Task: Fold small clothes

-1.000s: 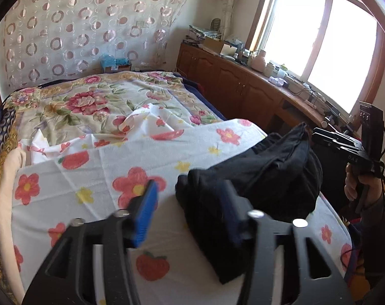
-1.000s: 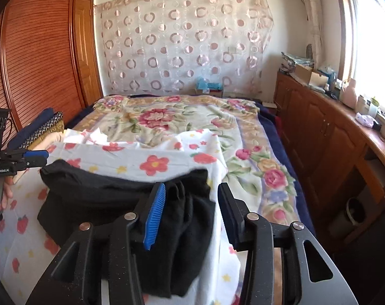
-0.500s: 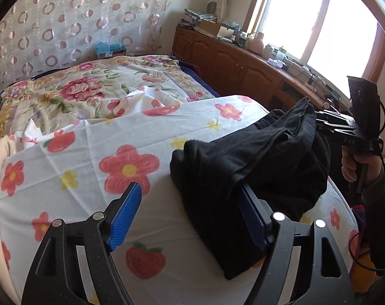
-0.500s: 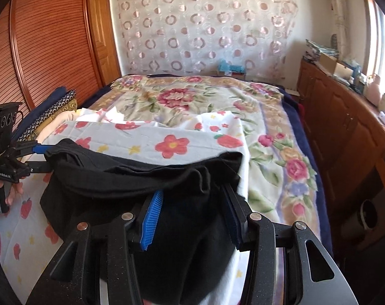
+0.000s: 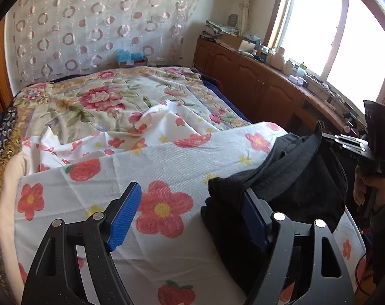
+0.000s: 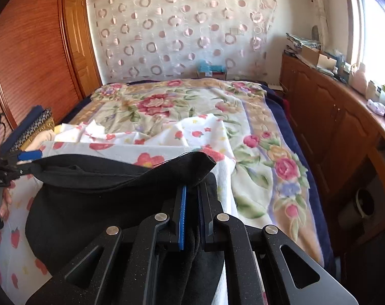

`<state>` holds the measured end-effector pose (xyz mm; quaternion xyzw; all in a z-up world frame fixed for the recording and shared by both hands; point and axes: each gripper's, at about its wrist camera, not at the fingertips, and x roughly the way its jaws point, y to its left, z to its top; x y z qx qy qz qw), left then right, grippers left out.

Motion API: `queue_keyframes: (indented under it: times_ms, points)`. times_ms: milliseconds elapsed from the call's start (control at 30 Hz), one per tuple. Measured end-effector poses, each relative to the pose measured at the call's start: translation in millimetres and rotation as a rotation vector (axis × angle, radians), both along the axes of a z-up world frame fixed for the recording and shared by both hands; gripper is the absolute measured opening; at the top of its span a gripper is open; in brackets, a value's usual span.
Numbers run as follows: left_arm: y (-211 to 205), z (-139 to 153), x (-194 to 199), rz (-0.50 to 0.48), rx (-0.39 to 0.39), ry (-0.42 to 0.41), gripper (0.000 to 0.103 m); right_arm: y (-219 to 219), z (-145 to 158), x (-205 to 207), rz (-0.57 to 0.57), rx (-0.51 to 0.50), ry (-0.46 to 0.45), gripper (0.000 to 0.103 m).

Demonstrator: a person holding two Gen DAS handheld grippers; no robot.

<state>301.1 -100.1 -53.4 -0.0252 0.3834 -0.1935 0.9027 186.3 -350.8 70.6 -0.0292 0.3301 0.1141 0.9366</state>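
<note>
Black knit fabric is the main thing here, a soft matte garment (image 5: 294, 178) with a thicker ribbed-looking band along its top edge, lying bunched on the near right part of the bed on top of a white cotton sheet (image 5: 167, 167) printed with red flowers and strawberries. Under that sheet is a smoother bedspread (image 6: 182, 106) with big pink roses and a tan border, rumpled in the middle. The back wall has a sheer curtain (image 6: 182, 25) covered in shiny circle shapes, and there's glossy brown wooden cabinetry (image 6: 327, 117) along the window side. The right gripper (image 6: 191, 211) has its blue ribbed pads pressed nearly together, pinching a fold of the garment's edge, and the cloth stretches up from there in a taut curved ridge over to the left gripper (image 5: 189, 216). That one is spread wide; its right finger sits against or under the dark cloth while the left blue pad hangs over bare sheet, so it isn't clamping anything. Each camera catches the other tool off at the side with a hand (image 5: 370, 190) wrapped around its grip. Compared with a second ago, the right tool's jaws were apart with the fabric loose between them, and now they've snapped onto it. The left one has opened up noticeably wider, and the garment edge has been lifted and pulled out flatter instead of slumping in a heap.
</note>
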Motion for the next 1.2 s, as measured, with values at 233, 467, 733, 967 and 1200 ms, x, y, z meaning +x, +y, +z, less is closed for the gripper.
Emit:
queue_keyframes:
  times_ms: [233, 467, 733, 967, 1200]
  points:
    - [-3.1, 9.0, 6.7, -0.015, -0.048, -0.002, 0.078, 6.2, 14.0, 2.9, -0.001, 0.005, -0.008, 0.008]
    - [-20.6, 23.1, -7.4, -0.119, -0.093, -0.020, 0.078, 5.8, 1.2, 18.9, 0.011, 0.037, -0.032, 0.008]
    - [-28.5, -7.6, 0.2, -0.124, -0.004, 0.059, 0.079, -6.5, -12.1, 30.7, -0.120, -0.001, 0.002, 0.008]
    - [-20.4, -20.6, 24.9, -0.064, -0.015, 0.108, 0.079, -3.2, -3.3, -2.1, -0.061, -0.025, -0.018, 0.028]
    - [-22.3, -22.7, 11.4, -0.079, -0.025, 0.127, 0.079, -1.1, -11.0, -19.3, 0.000, -0.035, 0.034, 0.058]
